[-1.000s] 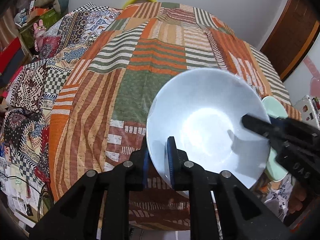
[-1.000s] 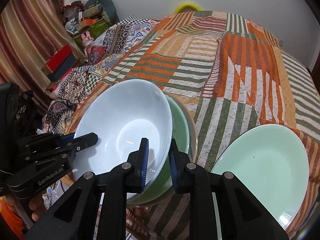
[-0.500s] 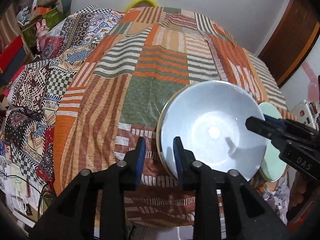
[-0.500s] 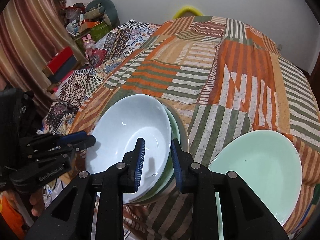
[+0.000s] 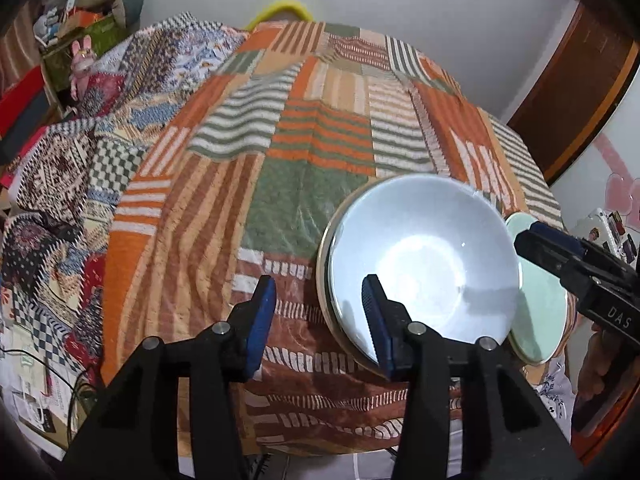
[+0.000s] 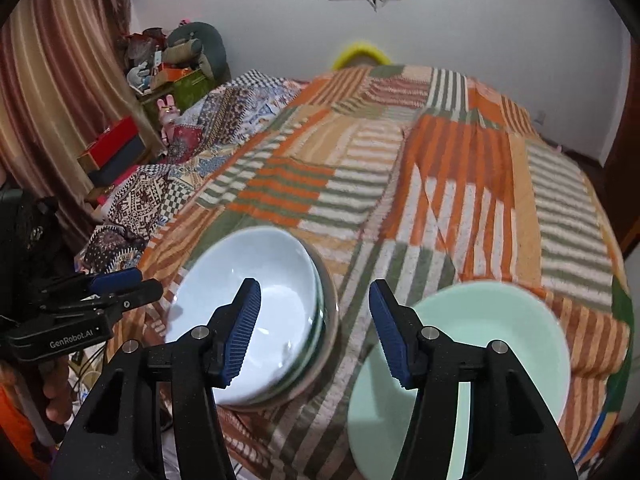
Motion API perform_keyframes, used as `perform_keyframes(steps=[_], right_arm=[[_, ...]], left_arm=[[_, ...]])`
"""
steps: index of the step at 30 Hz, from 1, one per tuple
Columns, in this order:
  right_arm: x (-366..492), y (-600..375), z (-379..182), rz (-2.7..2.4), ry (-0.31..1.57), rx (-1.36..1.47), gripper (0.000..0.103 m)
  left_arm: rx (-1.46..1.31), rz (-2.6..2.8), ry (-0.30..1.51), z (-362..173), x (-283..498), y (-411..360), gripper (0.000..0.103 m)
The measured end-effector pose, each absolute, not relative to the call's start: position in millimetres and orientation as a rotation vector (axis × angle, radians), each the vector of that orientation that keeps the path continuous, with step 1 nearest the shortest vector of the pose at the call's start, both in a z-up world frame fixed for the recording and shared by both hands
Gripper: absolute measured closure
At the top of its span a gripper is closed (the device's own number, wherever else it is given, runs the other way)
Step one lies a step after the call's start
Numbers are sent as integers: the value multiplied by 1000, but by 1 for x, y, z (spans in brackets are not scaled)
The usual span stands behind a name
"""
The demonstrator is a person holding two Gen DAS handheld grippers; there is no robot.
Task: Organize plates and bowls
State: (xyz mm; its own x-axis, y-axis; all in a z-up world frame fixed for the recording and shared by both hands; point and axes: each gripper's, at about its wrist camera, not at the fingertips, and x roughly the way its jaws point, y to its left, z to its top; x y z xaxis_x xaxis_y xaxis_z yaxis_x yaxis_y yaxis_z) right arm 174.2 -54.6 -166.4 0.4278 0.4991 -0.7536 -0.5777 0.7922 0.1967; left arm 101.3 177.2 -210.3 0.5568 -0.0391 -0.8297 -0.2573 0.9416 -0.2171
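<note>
- Resting on a patchwork bedspread point(image 6: 460, 184) near its front edge, a pale blue bowl point(image 6: 256, 304) sits upright, mouth up, nested in a green bowl point(image 6: 318, 320) and a larger one beneath; being round, it has no long axis.
- Left gripper point(image 5: 318, 320): its jaws have just been opening and stand apart. The blue bowl's point(image 5: 428, 264) near rim lies at about 2 o'clock from the gap, behind the right-hand pad, with no pad pressing it.
- Right gripper point(image 6: 314, 328): its jaws have just been opening too and are spread wide. The stack's right edge shows in the gap, untouched.
- A mint green bowl point(image 6: 488, 344) sits upright at about 3 o'clock from the stack, just beside it.
- A second ago both grippers were clamped on the blue bowl's rim, tilting it; it now lies level in the stack, released.
</note>
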Motion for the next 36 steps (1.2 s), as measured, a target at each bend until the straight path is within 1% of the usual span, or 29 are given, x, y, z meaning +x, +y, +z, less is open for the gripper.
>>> perform_keyframes(steps=[7, 9, 10, 16, 19, 21, 23, 27, 30, 33, 36], right_arm=[[178, -57, -191, 686, 997, -46, 50], [179, -57, -194, 691, 1006, -38, 53], [180, -55, -196, 696, 1017, -34, 57], [184, -52, -204, 717, 1050, 2, 59], [186, -50, -206, 738, 1068, 22, 65], [186, -47, -207, 742, 1071, 25, 68], [186, -46, -208, 737, 1068, 17, 69], [184, -42, -208, 721, 1058, -34, 70], [182, -38, -207, 705, 1048, -94, 70], [187, -41, -206, 706, 1062, -66, 70], [188, -44, -205, 704, 1070, -47, 70]], left_arm=[[-336, 111, 1015, -233, 109, 172, 59], [-341, 109, 1021, -238, 112, 173, 59], [-342, 111, 1021, -239, 113, 173, 59], [-361, 95, 1024, -247, 121, 175, 59], [-361, 83, 1024, -250, 124, 174, 62], [-367, 66, 1026, -251, 126, 172, 67], [-367, 53, 1033, -252, 128, 170, 71], [-279, 72, 1042, -248, 130, 157, 71], [-300, 73, 1050, -247, 131, 159, 71], [-345, 63, 1047, -245, 130, 163, 71], [-335, 70, 1038, -240, 125, 160, 71]])
